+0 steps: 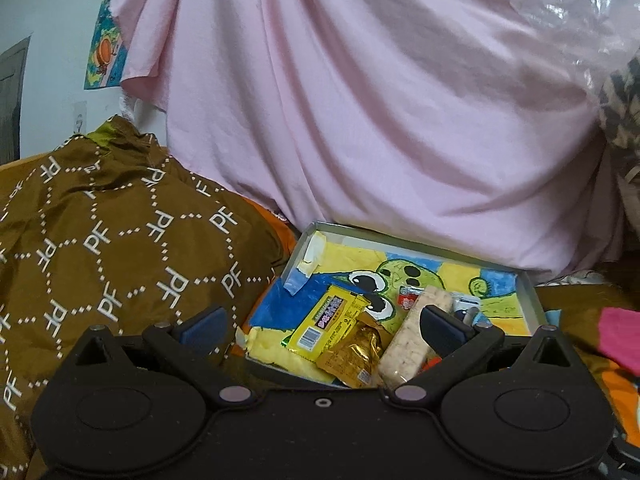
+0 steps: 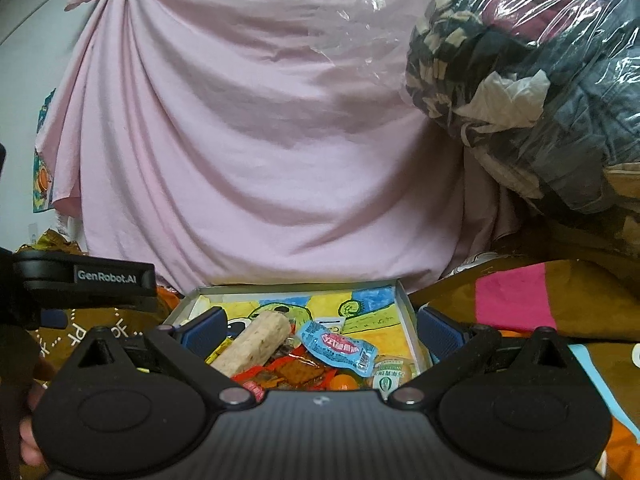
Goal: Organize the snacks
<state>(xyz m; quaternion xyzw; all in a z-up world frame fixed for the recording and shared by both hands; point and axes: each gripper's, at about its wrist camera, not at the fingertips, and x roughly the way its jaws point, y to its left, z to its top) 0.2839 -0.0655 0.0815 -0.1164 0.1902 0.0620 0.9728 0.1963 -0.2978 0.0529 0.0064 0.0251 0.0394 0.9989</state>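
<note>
Blue rubber pads face each other across a wide gap on the left gripper (image 1: 320, 326), which holds nothing and hangs low in the frame over the tray (image 1: 532, 292), probably poised to pick. The right gripper (image 2: 320, 326) is likewise spread and empty. The snacks lie heaped at the tray's near end: a yellow packet (image 1: 326, 322), a gold pouch (image 1: 356, 354) and a pale rice bar (image 1: 408, 344). Only the right view shows the blue sachet (image 2: 340, 348) and red wrappers (image 2: 280, 374); only the left shows the brown patterned fabric (image 1: 100, 240) fully.

Open right gripper (image 2: 322, 330) above snack-filled tray (image 2: 406, 308).
</note>
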